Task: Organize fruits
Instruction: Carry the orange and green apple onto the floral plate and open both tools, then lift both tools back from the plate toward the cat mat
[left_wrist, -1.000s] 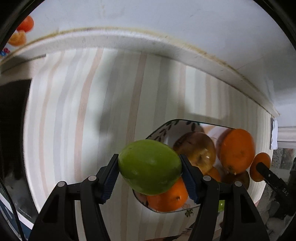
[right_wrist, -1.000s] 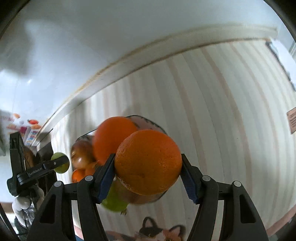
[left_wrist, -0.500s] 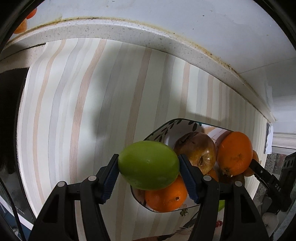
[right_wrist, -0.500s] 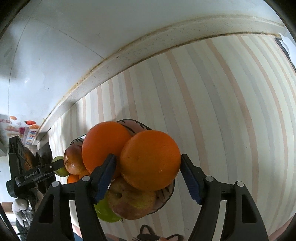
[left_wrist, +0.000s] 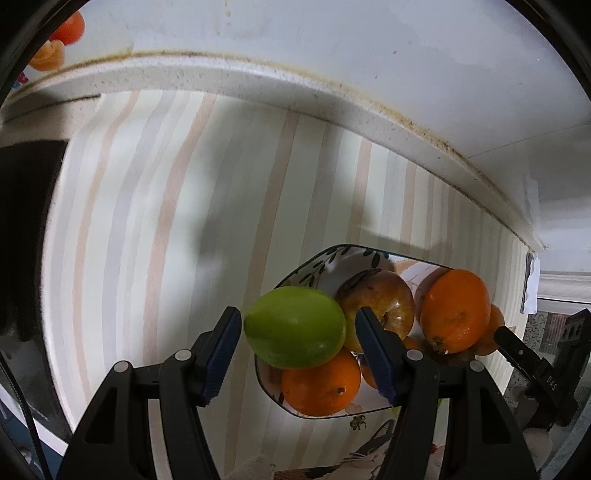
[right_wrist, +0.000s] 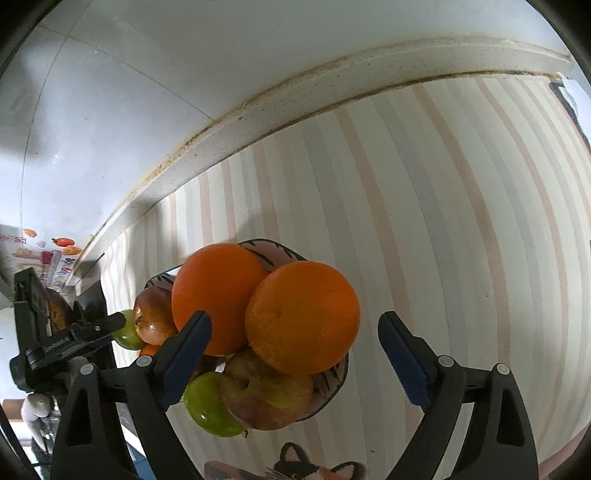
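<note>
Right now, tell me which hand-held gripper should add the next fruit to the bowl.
Left. The left hand-held gripper is clamped on the green apple above the bowl; the right hand-held gripper has just opened around its orange.

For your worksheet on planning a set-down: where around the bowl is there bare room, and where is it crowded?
Free: striped cloth left of the bowl up to the ledge, and to its right in the right wrist view. Crowded: the bowl, heaped with oranges and apples.
</note>
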